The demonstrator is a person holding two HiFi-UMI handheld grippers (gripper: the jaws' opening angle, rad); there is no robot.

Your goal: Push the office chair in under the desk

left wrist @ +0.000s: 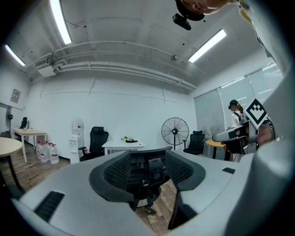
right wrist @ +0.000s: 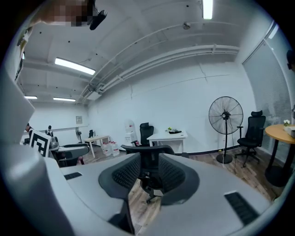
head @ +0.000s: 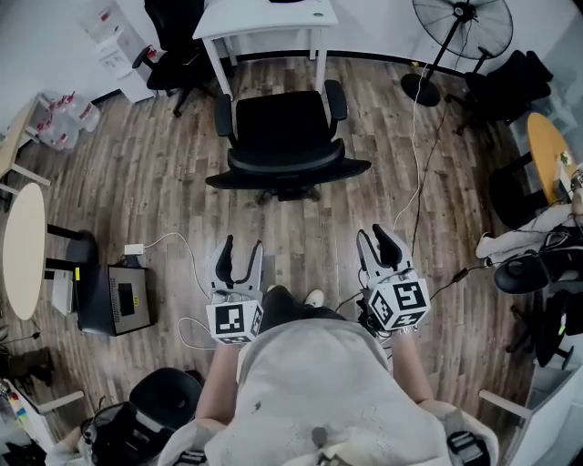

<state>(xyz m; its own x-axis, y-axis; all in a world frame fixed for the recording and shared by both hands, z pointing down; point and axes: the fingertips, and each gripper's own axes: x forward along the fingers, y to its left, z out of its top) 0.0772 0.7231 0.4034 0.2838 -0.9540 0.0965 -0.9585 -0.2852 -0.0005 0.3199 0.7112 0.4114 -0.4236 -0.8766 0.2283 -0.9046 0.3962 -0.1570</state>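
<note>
While the chair (head: 278, 136) stands on the wood floor (head: 164, 182) with its seat facing the white desk (head: 264, 20), it is not pushed in yet. Only the front of the seat is close to the desk edge, and most of the chair sticks out into the room. Its back is turned to the person, who stands well apart from it. The left tool (head: 241, 253) is held low in front of the person, with its jaws wide apart and nothing between them. The right tool (head: 380, 244) is beside it, with its jaws also apart but not as wide, and it holds nothing too. Neither tool touches the chair. So I think the job has hardly begun. What is left is to go up to the chair, put the tools on its back, and roll it forward until the seat slides under the desk.
</note>
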